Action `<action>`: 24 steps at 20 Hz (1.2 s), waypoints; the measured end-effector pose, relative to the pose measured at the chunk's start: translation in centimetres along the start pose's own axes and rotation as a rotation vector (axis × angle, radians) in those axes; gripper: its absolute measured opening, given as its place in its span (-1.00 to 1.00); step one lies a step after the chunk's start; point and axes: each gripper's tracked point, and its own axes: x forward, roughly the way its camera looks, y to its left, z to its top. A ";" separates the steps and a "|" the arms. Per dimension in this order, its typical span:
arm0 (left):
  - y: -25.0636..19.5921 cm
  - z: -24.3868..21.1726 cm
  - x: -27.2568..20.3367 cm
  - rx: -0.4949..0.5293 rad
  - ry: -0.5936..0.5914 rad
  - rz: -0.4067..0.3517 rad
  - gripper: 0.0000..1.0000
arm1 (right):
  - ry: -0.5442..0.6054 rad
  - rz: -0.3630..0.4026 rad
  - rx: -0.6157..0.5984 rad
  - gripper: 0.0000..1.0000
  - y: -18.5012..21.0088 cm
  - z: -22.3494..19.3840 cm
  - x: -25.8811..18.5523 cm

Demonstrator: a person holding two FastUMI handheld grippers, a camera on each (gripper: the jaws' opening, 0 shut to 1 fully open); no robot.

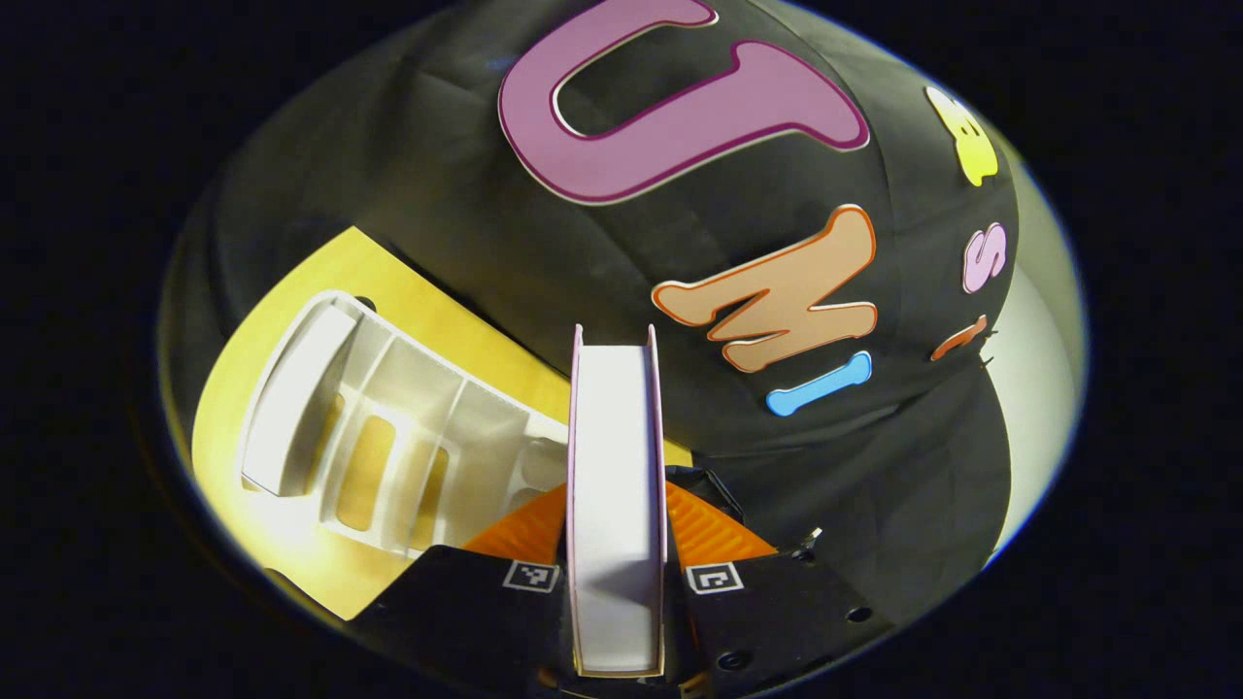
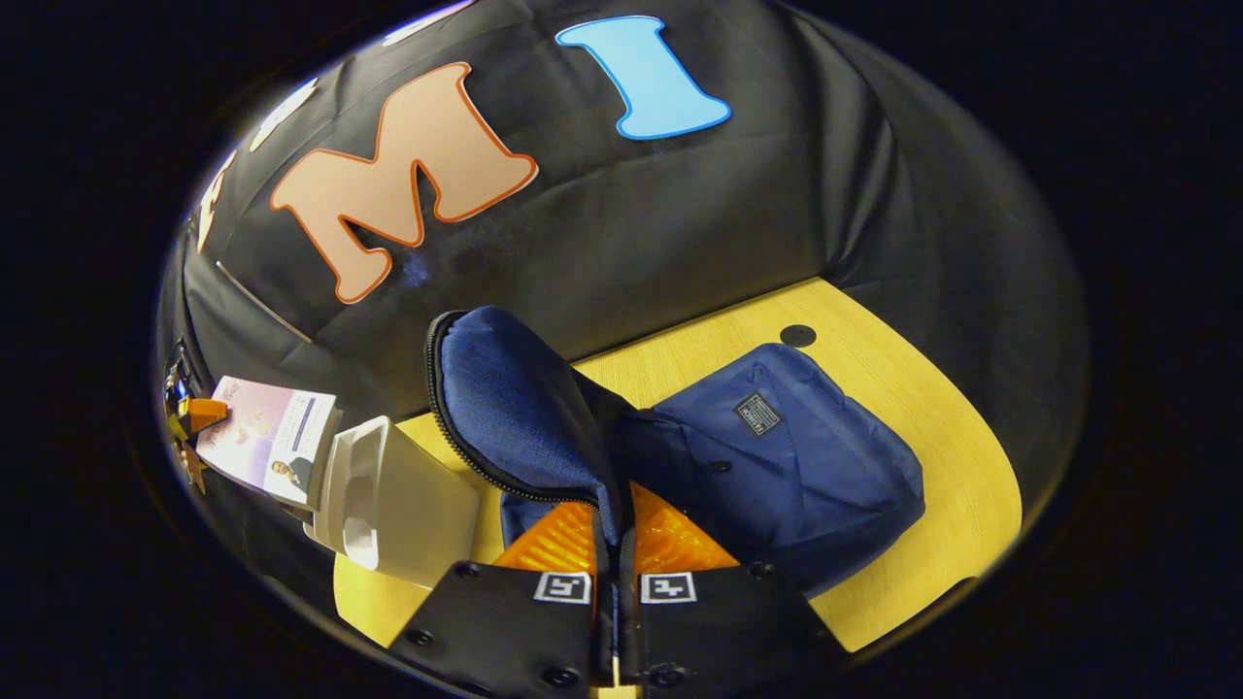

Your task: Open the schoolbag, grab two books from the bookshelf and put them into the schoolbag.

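Note:
My left gripper (image 1: 618, 519) is shut on a book (image 1: 616, 437), held upright and seen edge-on: white pages between thin pink covers. Its pale pink cover (image 2: 272, 439) also shows far left in the right gripper view, where the left gripper (image 2: 194, 416) holds it above the rack. The white bookshelf (image 1: 388, 432) stands on the yellow table (image 1: 437, 311), to the left of the book and below it. The blue schoolbag (image 2: 787, 456) lies on the table. My right gripper (image 2: 614, 529) is shut on the bag's zippered flap (image 2: 515, 398) and holds it raised.
In the right gripper view the white bookshelf (image 2: 398, 495) stands just left of the bag. A round black hole (image 2: 797, 336) sits in the tabletop behind the bag. The black cloth wall closes off the back and sides of the table (image 2: 942, 437).

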 end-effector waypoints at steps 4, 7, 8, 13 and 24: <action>-0.8 -2.7 3.5 -0.030 0.010 -0.034 -0.34 | -0.009 -0.001 0.001 -0.90 -0.1 0.4 -0.1; -0.7 -5.5 6.8 -0.032 0.036 -0.041 -0.34 | -0.010 -0.003 0.010 -0.93 0.0 0.2 -0.3; -0.8 -6.6 7.8 -0.033 0.054 -0.042 -0.34 | -0.011 -0.004 0.012 -0.93 0.0 0.2 -0.2; -1.2 -10.5 12.5 -0.023 0.113 -0.041 -0.34 | -0.010 -0.005 -0.004 -0.93 0.1 0.2 -0.2; -0.2 -17.6 21.2 -0.062 0.213 -0.018 -0.33 | -0.030 0.029 -0.019 -0.93 0.2 0.9 -0.4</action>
